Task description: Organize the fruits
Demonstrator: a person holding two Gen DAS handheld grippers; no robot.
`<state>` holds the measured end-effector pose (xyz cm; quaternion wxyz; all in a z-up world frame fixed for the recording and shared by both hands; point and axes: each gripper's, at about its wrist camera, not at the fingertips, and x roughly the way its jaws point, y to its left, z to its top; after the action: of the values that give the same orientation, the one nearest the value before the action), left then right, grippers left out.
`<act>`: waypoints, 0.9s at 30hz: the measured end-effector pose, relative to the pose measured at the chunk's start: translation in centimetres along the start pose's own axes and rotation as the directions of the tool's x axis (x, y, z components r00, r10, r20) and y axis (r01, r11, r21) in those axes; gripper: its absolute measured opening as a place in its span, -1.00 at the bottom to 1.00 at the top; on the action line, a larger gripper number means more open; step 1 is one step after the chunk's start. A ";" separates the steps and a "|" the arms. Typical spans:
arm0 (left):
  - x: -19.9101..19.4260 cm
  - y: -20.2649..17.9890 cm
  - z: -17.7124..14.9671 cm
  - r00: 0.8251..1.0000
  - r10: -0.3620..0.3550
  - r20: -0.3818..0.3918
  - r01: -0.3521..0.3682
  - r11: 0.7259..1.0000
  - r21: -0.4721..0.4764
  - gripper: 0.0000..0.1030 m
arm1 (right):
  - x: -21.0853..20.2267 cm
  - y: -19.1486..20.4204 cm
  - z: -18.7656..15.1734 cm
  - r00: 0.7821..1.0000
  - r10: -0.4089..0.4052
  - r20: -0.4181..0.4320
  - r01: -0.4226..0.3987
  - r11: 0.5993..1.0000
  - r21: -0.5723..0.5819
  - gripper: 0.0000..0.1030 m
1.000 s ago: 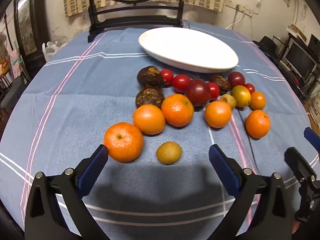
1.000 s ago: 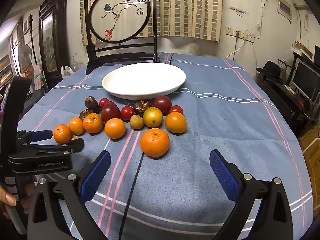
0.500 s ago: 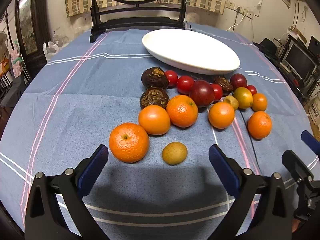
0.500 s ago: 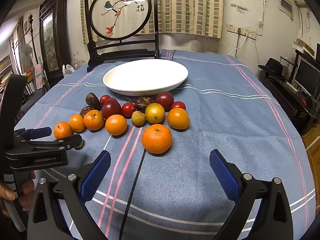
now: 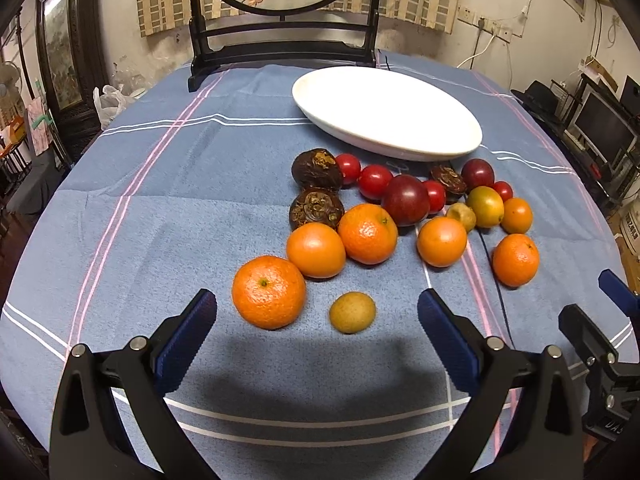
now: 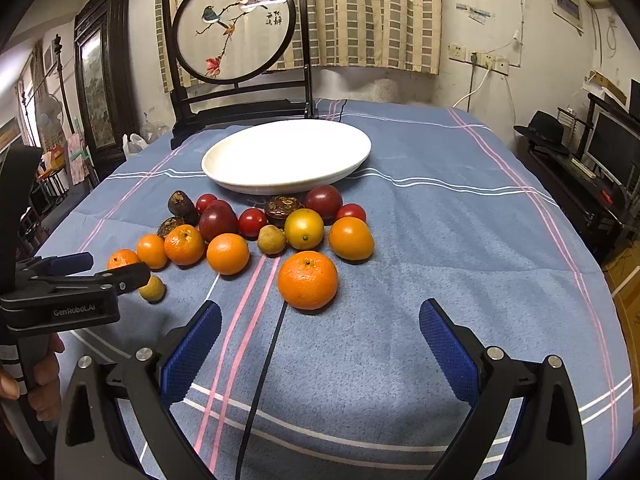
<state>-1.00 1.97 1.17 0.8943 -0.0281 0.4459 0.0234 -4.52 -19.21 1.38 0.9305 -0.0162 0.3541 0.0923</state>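
Both views have lifted a touch vs a sec ago, more wall showing, fruit lower in frame. Fruits sit loose on the cloth, centre frame, plate [image 5: 460,148] behind them w/ nothing in it, so sorting hasn't begun. Left gripper [image 5: 316,316] spread wide, holding nothing, big orange [image 5: 269,292] and small brown fruit [image 5: 352,312] just ahead. Right gripper [image 6: 320,330] also wide, nothing held, another orange [image 6: 307,280] ahead. Next, prob: drop, straddle one, squeeze.

Oranges [image 5: 269,291], tomatoes [image 5: 374,181], brown fruits [image 5: 317,169] clustered on cloth before empty white plate [image 5: 386,111].
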 end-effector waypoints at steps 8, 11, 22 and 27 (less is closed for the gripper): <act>0.1 0.0 -0.1 1.000 -0.004 0.002 0.004 1.000 0.000 0.92 | 0.1 0.2 -0.1 1.000 -0.001 -0.003 0.001 1.000 -0.003 0.93; 0.1 -0.1 -0.2 1.000 -0.006 0.002 0.006 1.000 0.004 0.92 | 0.1 0.1 -0.2 1.000 -0.001 -0.005 0.001 1.000 -0.003 0.93; 0.1 -0.3 -0.3 1.000 -0.006 0.004 0.006 1.000 0.006 0.92 | 0.2 0.2 -0.4 1.000 0.002 -0.010 -0.002 1.000 -0.002 0.93; 0.0 -0.6 -0.4 1.000 -0.007 0.007 0.007 1.000 0.010 0.92 | 0.2 0.2 -0.4 1.000 0.003 -0.009 -0.003 1.000 -0.003 0.93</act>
<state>-1.30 1.37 0.98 0.8960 -0.0249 0.4429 0.0183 -4.69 -19.07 0.98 0.9287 -0.0175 0.3581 0.0944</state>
